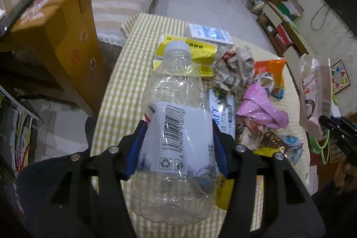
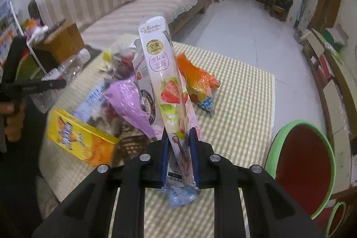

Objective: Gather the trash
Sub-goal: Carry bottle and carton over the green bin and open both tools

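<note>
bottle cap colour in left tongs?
White cap on the clear bottle; clearest in the left wrist view.

Clear bottle [image 1: 176,108], strawberry wrapper [image 2: 169,90] aloft

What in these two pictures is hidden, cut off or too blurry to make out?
- Left wrist view: the clear bottle, clamped in the left gripper, hides the table and trash behind it.
- Left wrist view: the right gripper is cut off by the picture's edge.
- Right wrist view: the yellow box is blurred, its print unreadable.
- Right wrist view: the strawberry snack packet covers the litter behind it.
- Right wrist view: the green bin runs off frame; its bottom is unseen.
</note>
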Available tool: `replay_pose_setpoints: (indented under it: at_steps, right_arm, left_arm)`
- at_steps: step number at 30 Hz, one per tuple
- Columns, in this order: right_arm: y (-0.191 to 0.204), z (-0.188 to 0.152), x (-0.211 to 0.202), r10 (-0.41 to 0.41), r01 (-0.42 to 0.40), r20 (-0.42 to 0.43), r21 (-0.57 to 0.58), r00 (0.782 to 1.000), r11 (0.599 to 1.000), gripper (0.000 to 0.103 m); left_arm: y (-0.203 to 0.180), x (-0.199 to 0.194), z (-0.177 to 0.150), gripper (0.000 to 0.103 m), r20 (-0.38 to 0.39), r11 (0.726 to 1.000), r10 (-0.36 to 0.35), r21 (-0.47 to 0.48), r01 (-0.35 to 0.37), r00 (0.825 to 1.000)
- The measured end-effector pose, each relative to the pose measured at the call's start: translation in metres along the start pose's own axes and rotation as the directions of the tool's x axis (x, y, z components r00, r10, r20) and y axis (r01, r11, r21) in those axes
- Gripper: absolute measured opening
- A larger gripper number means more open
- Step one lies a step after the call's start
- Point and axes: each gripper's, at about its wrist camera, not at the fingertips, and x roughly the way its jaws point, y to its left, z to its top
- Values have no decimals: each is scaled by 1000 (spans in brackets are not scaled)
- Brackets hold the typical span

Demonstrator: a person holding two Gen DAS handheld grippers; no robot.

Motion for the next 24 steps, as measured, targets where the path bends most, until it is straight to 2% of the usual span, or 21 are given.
replay_pose_setpoints:
  at_steps: [6, 15, 20, 24]
  right_arm:
    - [-7, -3, -27, 1, -4, 48, 66, 999, 998, 17]
    - [-50, -17, -61, -103, 82, 99, 201, 990, 976, 17]
    - [-87, -37, -81, -179, 143, 95, 302, 979, 942, 17]
    - [-125, -56, -102, -240, 188, 84, 397, 967, 898, 17]
  left_arm:
    - [-18, -24, 6, 54, 44, 999, -19, 44, 17, 999]
    - [-72, -34, 17, 54, 51, 986, -80, 151, 72, 996]
    - [-117, -29, 20, 54, 35, 968, -130, 219, 119, 991]
    - [-162, -25, 25, 54, 19, 946, -178, 278, 166, 984]
